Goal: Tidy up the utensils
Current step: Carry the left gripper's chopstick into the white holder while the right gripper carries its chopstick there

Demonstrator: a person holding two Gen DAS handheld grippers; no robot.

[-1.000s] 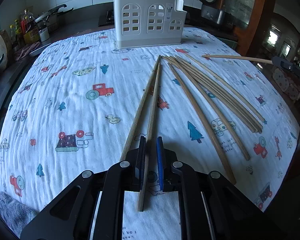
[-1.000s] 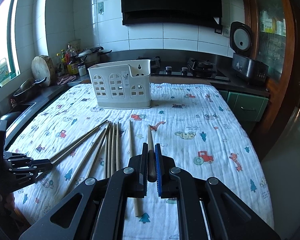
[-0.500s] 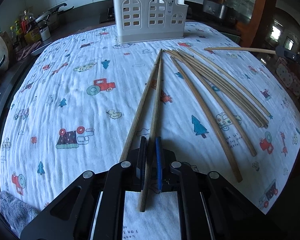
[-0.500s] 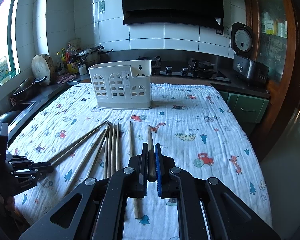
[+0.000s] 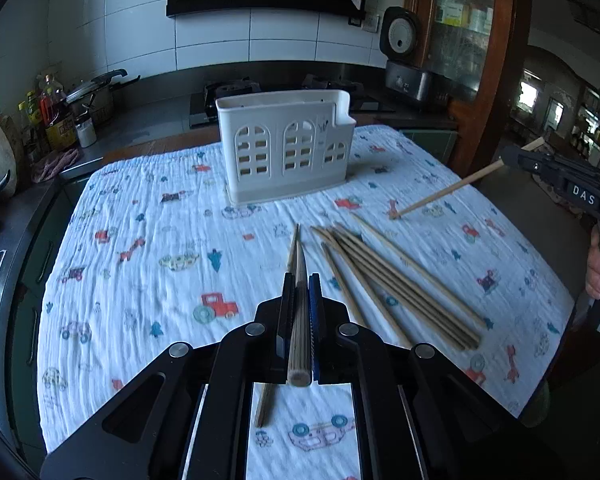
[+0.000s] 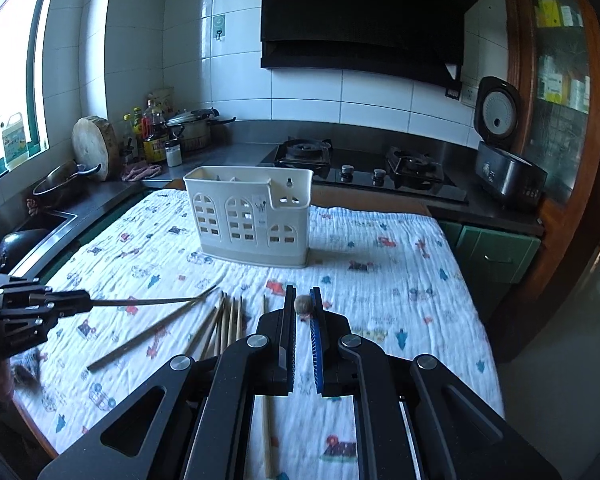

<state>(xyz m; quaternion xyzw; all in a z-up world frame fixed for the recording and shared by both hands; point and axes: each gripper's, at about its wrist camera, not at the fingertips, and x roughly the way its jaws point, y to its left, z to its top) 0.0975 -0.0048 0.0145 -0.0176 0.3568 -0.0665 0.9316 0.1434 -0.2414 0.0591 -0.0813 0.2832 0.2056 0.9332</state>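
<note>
My left gripper point(image 5: 300, 280) is shut on a wooden chopstick point(image 5: 300, 312), its jaws still closing tighter on it; the stick points forward above the cloth. A second chopstick point(image 5: 290, 256) lies on the cloth just under it. To the right lies a bundle of several chopsticks point(image 5: 400, 292). My right gripper point(image 6: 303, 300) is shut on another chopstick point(image 6: 303, 304), seen end-on. In the left wrist view that right gripper point(image 5: 512, 160) holds its chopstick point(image 5: 440, 196) slanting down, tip near the cloth. The white utensil caddy point(image 5: 284, 152) stands upright at the far side of the table.
A printed white cloth point(image 6: 380, 280) covers the table. Behind it runs a dark counter with a gas stove point(image 6: 360, 164), a rice cooker point(image 6: 504, 172), a pot and bottles point(image 6: 156, 136). A sink point(image 6: 40, 220) lies left, and a green cabinet point(image 6: 496, 252) right.
Both grippers have risen and tilted up toward the caddy. The left one closed on its chopstick and lifted it off the cloth; the right one's chopstick now slants downward.
</note>
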